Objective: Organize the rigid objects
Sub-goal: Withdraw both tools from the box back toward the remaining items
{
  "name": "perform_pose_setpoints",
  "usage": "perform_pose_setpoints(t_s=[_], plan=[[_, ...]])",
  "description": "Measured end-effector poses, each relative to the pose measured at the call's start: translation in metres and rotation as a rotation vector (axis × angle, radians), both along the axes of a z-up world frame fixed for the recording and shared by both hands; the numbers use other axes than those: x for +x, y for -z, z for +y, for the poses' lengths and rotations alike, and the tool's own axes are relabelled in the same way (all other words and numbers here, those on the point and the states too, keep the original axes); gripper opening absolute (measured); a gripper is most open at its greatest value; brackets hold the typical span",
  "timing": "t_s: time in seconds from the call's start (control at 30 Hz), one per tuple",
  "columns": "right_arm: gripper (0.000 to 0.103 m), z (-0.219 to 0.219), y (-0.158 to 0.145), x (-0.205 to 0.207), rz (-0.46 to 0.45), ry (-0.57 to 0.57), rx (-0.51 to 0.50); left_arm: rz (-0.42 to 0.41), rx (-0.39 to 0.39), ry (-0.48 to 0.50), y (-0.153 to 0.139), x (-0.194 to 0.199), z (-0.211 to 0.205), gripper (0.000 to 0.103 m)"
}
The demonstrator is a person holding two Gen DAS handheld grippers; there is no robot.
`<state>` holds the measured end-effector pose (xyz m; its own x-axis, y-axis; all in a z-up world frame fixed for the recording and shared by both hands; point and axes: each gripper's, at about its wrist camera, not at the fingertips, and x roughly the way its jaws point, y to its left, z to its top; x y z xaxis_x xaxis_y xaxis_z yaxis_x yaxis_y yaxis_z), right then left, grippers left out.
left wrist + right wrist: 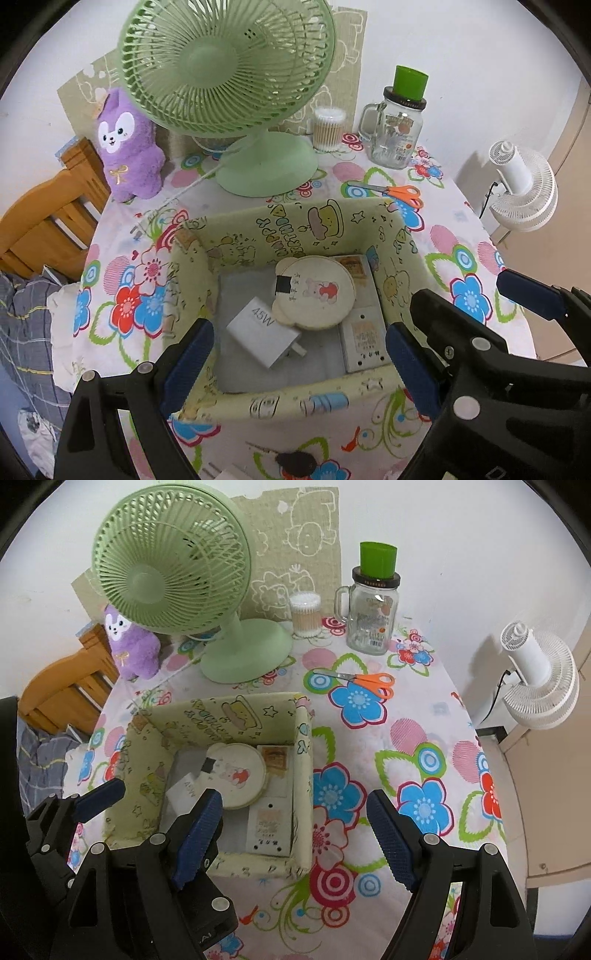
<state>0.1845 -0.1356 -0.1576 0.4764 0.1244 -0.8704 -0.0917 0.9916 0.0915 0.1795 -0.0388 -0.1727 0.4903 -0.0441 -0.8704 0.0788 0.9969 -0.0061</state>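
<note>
Box [295, 225] sits below both open, empty tongs [299, 354].

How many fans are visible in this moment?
2. A green desk fan stands at the back of the floral table; a white fan sits off the table's right edge by the wall.

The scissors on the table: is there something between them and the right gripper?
Nothing visible. The scissors lie on bare flowered cloth beyond the open right gripper; the fabric box stands to the left of that path, and the glass jar stands behind them.
</note>
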Motion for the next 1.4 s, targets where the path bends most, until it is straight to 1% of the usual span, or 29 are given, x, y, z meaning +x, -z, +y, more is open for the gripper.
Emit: perform_pose_setpoints(t_s=[0.17, 0.4, 0.87, 1.17, 1.3, 1.4], plan=[[0.085, 0.002, -0.007, -0.013, -0.010, 0.009, -0.005, -0.011, -0.007, 0.005, -0.008, -0.013, 0.002, 0.096], [0.085, 0.006, -0.016, -0.029, -0.025, 0.019, -0.010, -0.026, -0.011, 0.008, -0.017, -0.030, 0.006, 0.096], [0.085, 0.014, -0.027, -0.062, -0.049, 0.032, -0.014, -0.046, -0.025, 0.025, -0.027, -0.059, 0.016, 0.096], [0.085, 0.017, -0.025, -0.082, -0.049, 0.049, -0.021, -0.039, -0.034, 0.030, -0.022, -0.078, 0.023, 0.096], [0.085, 0.018, -0.020, -0.093, -0.043, 0.056, -0.032, -0.052, -0.028, 0.037, -0.018, -0.090, 0.025, 0.096], [0.085, 0.019, -0.013, -0.102, -0.038, 0.053, -0.045, -0.045, -0.033, 0.045, -0.011, -0.097, 0.027, 0.096]])
